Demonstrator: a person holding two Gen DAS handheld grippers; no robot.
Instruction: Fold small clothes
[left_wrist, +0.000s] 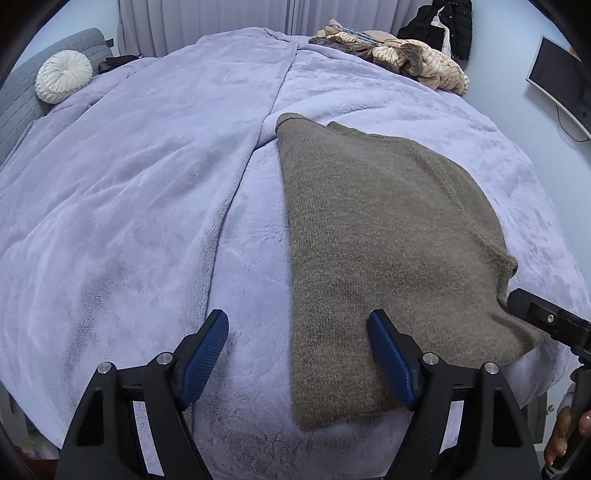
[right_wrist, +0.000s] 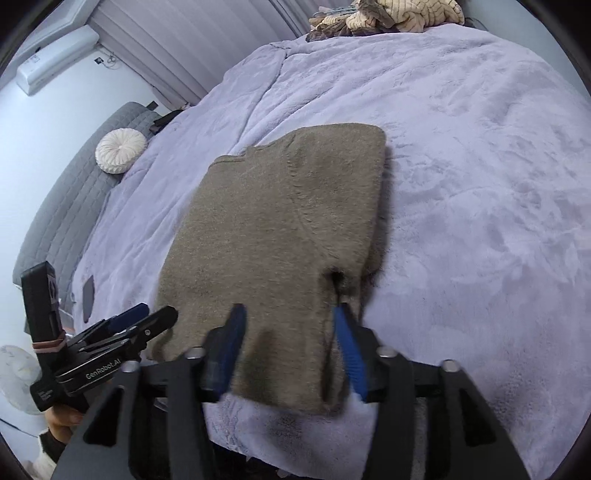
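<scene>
A brown knit sweater (left_wrist: 388, 240), already folded into a rough rectangle, is seen lying flat on a lavender plush blanket (left_wrist: 147, 184). The left gripper (left_wrist: 297, 332) is held wide apart over the sweater's left edge — nothing is gripped. The right gripper (right_wrist: 290, 325) is likewise spread, its fingers straddling the near hem without clamping it. Beyond both grippers, a heap of striped clothes (left_wrist: 413, 59) is piled at the far end — a round white cushion (right_wrist: 120, 150) is set far left.

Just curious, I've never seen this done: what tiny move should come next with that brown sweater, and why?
Probably lower both open tools onto the brown sweater's near hem and close. The left tool and right tool hover open over that edge, gripping nothing, and the sweater lies only partly folded.
</scene>
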